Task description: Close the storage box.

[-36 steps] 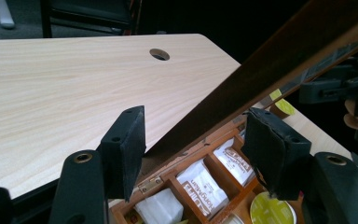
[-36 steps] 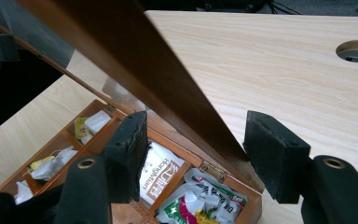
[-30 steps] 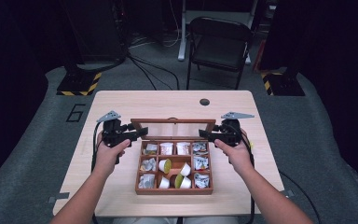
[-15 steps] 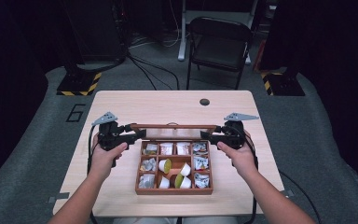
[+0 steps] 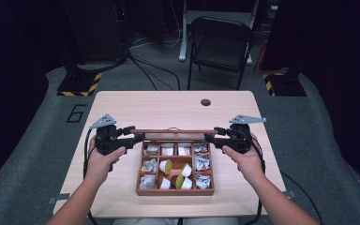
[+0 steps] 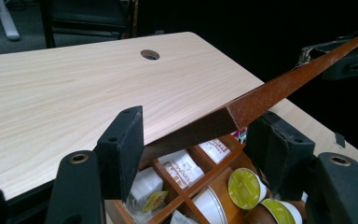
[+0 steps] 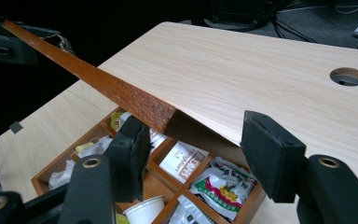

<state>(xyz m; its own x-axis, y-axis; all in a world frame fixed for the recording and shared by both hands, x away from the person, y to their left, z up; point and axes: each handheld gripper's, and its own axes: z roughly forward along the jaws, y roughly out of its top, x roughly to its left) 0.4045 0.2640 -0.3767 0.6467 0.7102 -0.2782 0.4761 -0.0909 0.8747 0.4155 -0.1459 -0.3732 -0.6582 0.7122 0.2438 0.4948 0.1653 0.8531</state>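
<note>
The job in hand is swinging open the flat brown wooden lid (image 5: 173, 131) of the brown wooden compartment box (image 5: 173, 192), which sits in the lower middle of the high view on the pale wood-grain table (image 5: 136, 108). The lid stands raised as a thin strip along the box's far edge, 1 end at each gripper.

The left gripper (image 5: 138, 137) has its 2 black pads either side of the lid's left end. Its jaws have just been opening a little, with the lid end between them. In the left gripper view 1 pad lies against the wood and the other sits just beside the corner; I cannot tell whether it presses.

The right gripper (image 5: 211, 137) brackets the right end. Its jaws have just been closing on it, yet real pressure cannot be told here either.

To do this well, firm up both holds before lifting further, then raise both ends at the same pace so the lid does not twist. Keep the jaws clear of the white and green-topped round pods (image 5: 173, 168) and paper sachets (image 5: 167, 150) below
</note>
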